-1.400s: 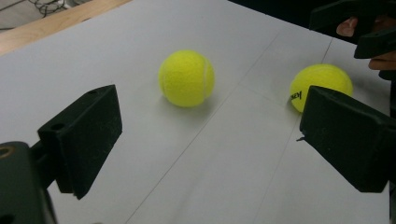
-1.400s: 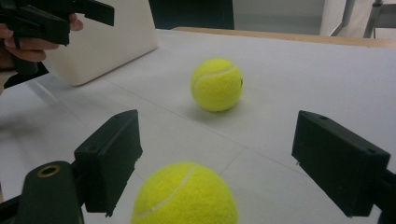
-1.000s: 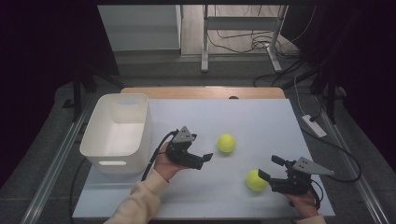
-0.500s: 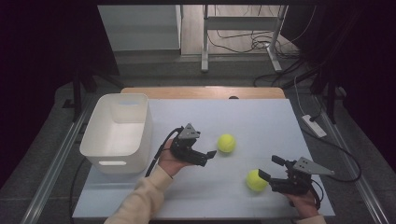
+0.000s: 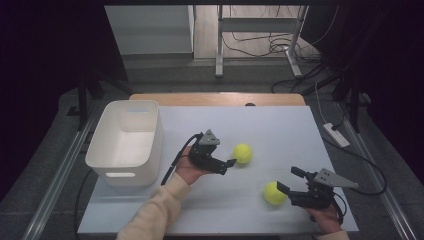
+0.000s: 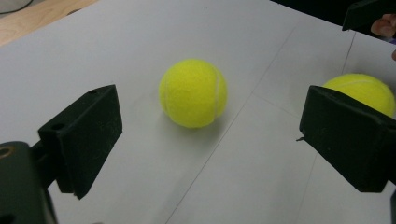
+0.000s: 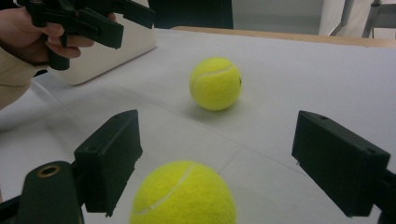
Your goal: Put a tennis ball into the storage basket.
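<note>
Two yellow tennis balls lie on the white table top point(image 5: 280, 130). The farther ball point(image 5: 242, 153) point(image 6: 194, 93) point(image 7: 215, 83) rests just ahead of my left gripper point(image 5: 226, 156) point(image 6: 212, 140), which is open and aimed at it without touching. The nearer ball point(image 5: 274, 193) point(image 7: 183, 193) point(image 6: 362, 91) sits right in front of my right gripper point(image 5: 290, 180) point(image 7: 224, 158), low between its open jaws, with no contact that I can make out. In the right gripper view, the left gripper point(image 7: 93, 18) and its hand appear at top left.
A white plastic bin point(image 5: 125, 142) point(image 7: 112, 51) stands on the left side of the table, close to the left hand. A power strip point(image 5: 336, 135) lies off the table's right edge. A wooden strip point(image 5: 217, 99) runs along the far edge.
My left gripper has crept a little to the right, closer to the farther ball. The right gripper and both balls have stayed put.
</note>
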### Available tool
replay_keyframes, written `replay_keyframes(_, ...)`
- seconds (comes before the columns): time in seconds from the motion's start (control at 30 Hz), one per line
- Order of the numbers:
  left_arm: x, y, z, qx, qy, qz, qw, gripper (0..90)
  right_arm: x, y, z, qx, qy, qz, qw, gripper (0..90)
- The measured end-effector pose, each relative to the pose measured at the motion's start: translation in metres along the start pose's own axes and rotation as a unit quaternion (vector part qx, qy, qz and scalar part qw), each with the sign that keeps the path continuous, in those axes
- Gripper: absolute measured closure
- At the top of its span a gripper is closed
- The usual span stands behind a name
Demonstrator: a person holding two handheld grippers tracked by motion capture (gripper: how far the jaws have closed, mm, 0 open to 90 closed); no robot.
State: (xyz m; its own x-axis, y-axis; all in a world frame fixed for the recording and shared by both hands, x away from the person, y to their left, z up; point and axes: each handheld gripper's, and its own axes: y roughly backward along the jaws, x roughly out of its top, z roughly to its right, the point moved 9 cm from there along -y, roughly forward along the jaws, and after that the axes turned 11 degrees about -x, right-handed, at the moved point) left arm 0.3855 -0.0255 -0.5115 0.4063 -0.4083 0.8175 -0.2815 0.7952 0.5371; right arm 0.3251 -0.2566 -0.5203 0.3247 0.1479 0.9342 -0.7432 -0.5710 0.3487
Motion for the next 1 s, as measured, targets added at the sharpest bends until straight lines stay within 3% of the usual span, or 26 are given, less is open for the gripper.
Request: replay_keyframes(1.0,0.009,-0.028,-0.015,0.003,0.008,-0.022,0.9997,6.8,-0.002,-0.001,0.001,0.002,0.003,-0.004,1.0000,15.8)
